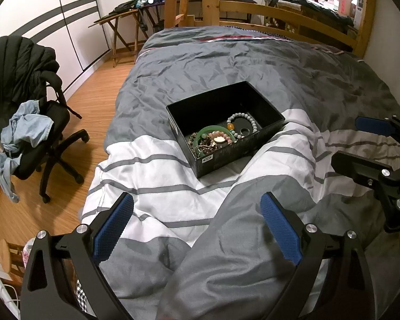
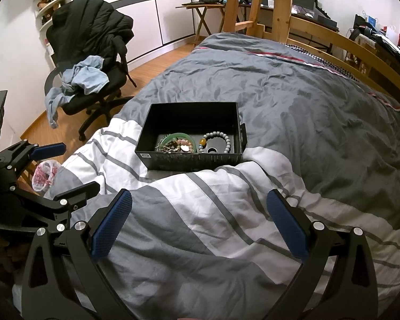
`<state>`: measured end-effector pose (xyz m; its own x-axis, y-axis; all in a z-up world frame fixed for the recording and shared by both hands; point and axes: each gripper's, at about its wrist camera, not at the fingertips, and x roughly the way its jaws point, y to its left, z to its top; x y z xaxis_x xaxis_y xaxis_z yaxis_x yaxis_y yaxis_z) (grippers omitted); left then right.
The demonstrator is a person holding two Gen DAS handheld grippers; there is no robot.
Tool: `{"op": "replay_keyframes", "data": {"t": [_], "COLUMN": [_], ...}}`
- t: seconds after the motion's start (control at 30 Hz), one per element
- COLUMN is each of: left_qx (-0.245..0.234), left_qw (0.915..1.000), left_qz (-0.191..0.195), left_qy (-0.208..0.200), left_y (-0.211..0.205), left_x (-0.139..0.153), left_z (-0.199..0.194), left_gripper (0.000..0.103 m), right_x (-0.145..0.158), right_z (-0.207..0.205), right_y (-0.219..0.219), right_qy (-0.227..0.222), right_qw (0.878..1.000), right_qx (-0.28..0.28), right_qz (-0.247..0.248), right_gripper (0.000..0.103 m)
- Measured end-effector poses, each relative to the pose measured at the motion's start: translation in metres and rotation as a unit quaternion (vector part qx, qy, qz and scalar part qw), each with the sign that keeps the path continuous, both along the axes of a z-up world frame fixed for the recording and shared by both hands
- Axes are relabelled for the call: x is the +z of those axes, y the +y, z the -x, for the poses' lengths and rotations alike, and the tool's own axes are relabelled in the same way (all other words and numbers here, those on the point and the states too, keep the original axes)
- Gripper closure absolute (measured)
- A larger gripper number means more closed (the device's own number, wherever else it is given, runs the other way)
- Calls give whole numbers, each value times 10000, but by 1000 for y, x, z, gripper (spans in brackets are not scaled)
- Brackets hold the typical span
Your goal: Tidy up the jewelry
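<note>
The black box (image 2: 192, 144) sits on the duvet (image 2: 293, 93) at twelve o'clock, bead bracelets (image 2: 217, 140) and a green bangle (image 2: 178, 136) heaped inside. Left gripper (image 1: 197, 229) and right gripper (image 2: 200, 224) gape wide, empty; seemingly sorting is finished or unstarted.

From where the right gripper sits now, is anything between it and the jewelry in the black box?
No object, only a raised fold of the grey-and-white striped duvet in front of the open black cardboard box. The right gripper, jaws open, must clear the box's near wall to reach the bead bracelets.
</note>
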<state>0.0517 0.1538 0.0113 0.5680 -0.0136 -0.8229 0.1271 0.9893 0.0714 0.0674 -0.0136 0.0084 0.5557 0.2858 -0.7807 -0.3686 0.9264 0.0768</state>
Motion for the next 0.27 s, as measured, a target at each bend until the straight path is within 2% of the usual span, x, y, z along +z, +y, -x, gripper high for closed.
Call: {"op": "replay_keyframes", "data": {"t": [0.27], "left_qx": [1], "left_qw": [10000], "left_qz": [2], "left_qy": [13], "left_y": [0], "left_x": [0], "left_z": [0], "left_gripper": [9], "right_x": [0], "right_z": [0], "right_y": [0], "right_qy": [-5], "right_qw": [10000], "right_qx": [-7], "right_qz": [10], "right_gripper": [4]}}
